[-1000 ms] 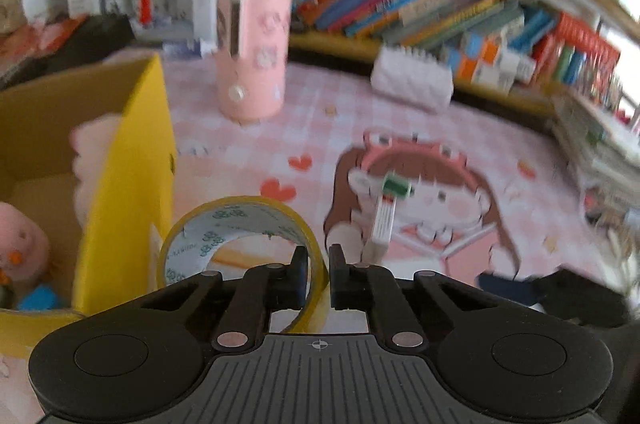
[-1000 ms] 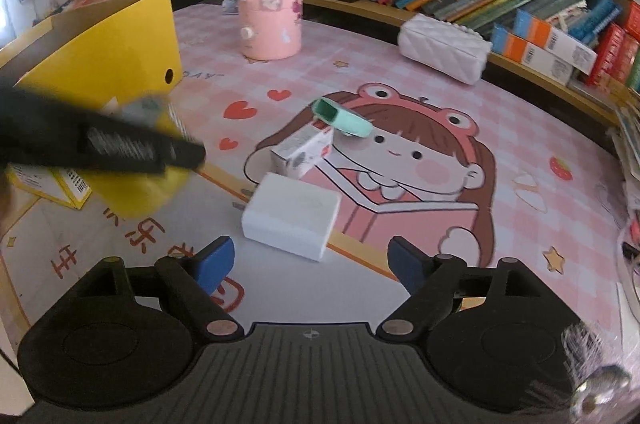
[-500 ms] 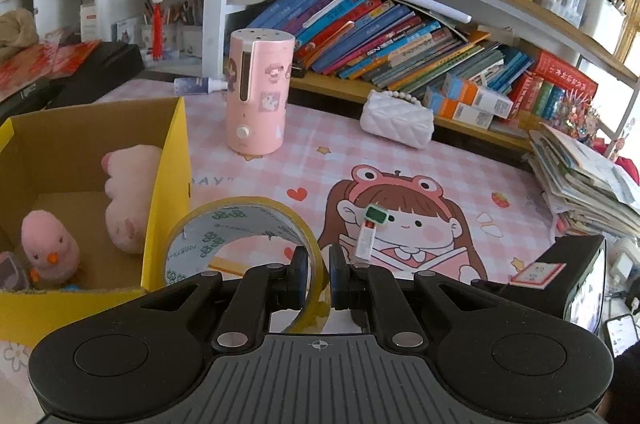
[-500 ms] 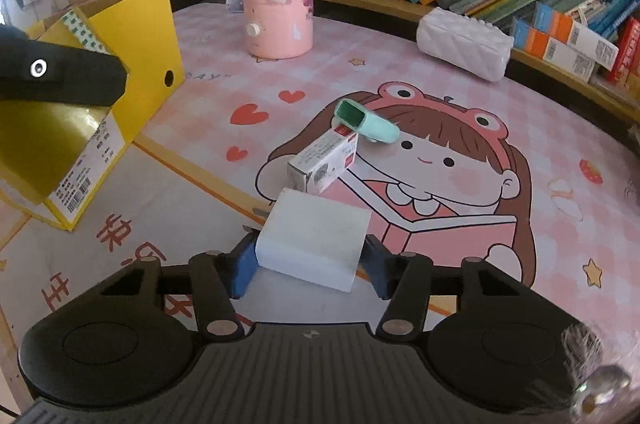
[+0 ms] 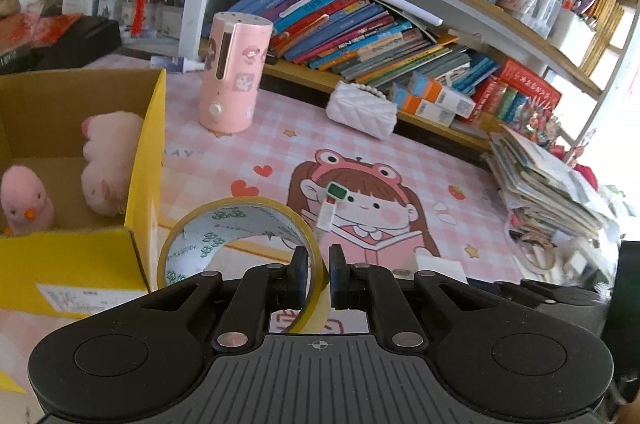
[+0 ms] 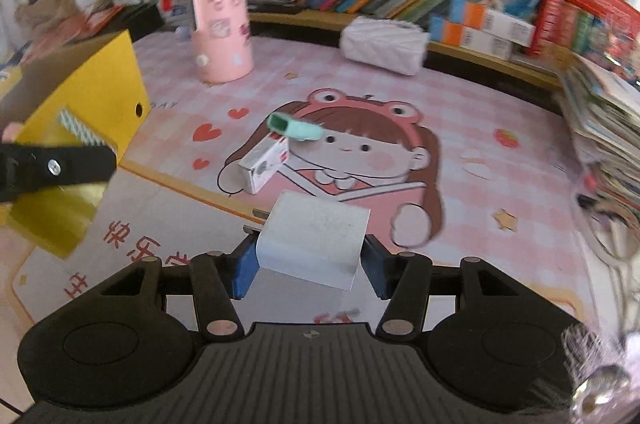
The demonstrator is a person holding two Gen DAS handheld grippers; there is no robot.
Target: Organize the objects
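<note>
Left wrist view: the left tongs point(image 5: 318, 274) are clenching the wall of a tape roll point(image 5: 240, 240), one finger inside the ring and one outside — a pinch that suits a hollow thing too wide to span. The roll is hanging ahead and to the left of the fingers, just beside the near corner of the yellow box point(image 5: 144, 160), which is holding a pink chick point(image 5: 26, 200) and a pink plush point(image 5: 110, 164). The box looks like the collecting place, so the tape is probably heading there.

Right wrist view: the right tongs point(image 6: 310, 268), whose jaws have just been closing, are grasping a white block point(image 6: 316, 240) by its two flat sides, the blue pads point(image 6: 244, 270) pressing squarely on it. The block is sitting between the fingers, tilted, apparently clear of the mat point(image 6: 460, 96). Ahead of the tongs a small carton point(image 6: 264, 164) and a mint tube point(image 6: 296, 128) are lying on the mat, touching each other — likely the next things to sort. To the far left, the left tongs' dark finger is crossing in front of the box, so the two hands are working close together and may crowd each other at its opening.
</note>
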